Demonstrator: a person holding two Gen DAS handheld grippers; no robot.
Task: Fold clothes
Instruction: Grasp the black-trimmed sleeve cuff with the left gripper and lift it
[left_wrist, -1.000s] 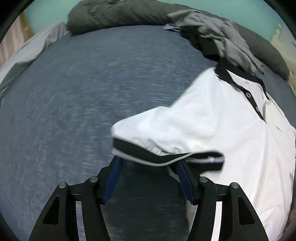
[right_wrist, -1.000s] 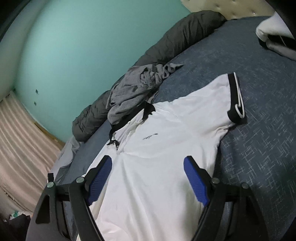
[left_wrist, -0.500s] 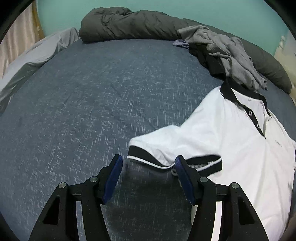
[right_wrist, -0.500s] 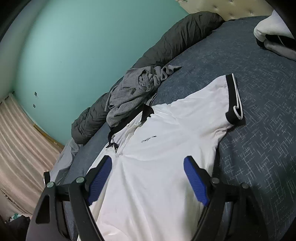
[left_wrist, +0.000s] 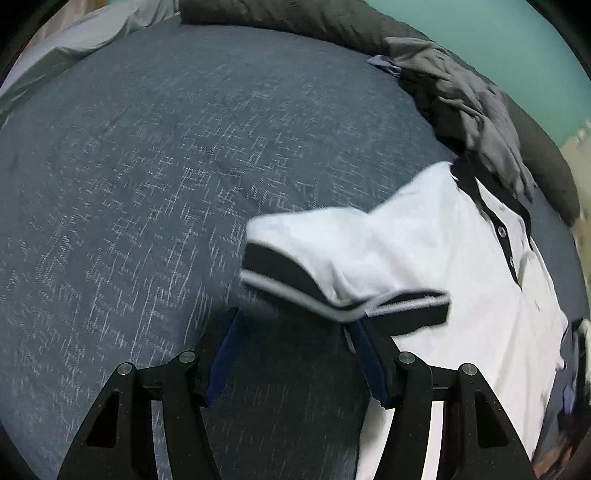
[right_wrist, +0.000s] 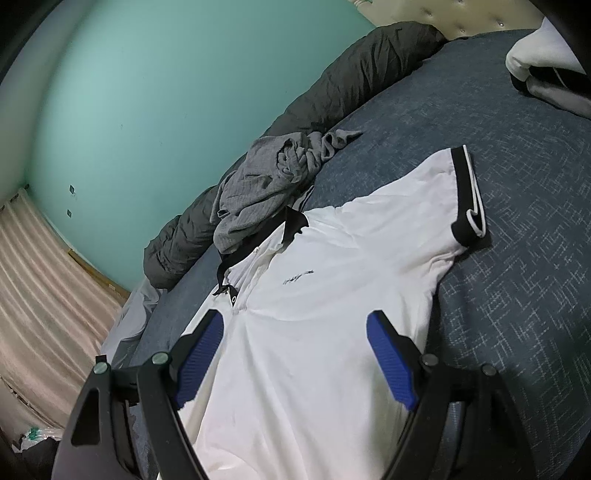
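Note:
A white polo shirt (left_wrist: 424, 240) with black collar and cuffs lies face up on the dark blue bed cover (left_wrist: 147, 166). My left gripper (left_wrist: 295, 321) stands open just short of its near sleeve cuff (left_wrist: 288, 269). That cuff is humped up off the cover and its end lies against my right-hand fingertip (left_wrist: 360, 332). Nothing is pressed between the pads. In the right wrist view my right gripper (right_wrist: 295, 315) hangs open over the shirt's chest (right_wrist: 314, 332). The far sleeve (right_wrist: 465, 195) lies spread flat.
A crumpled grey garment (right_wrist: 258, 192) lies on the shirt's collar, against a rolled dark duvet (right_wrist: 362, 74) along the teal wall (right_wrist: 147, 92). Folded white and dark clothes (right_wrist: 543, 62) sit at the far right of the bed. A pale curtain (right_wrist: 37, 277) hangs on the left.
In the left wrist view the sleeve cuff, which lay flat between the fingers, now stands humped and further right against the right-hand finger; the view has rolled. The right gripper has stayed still.

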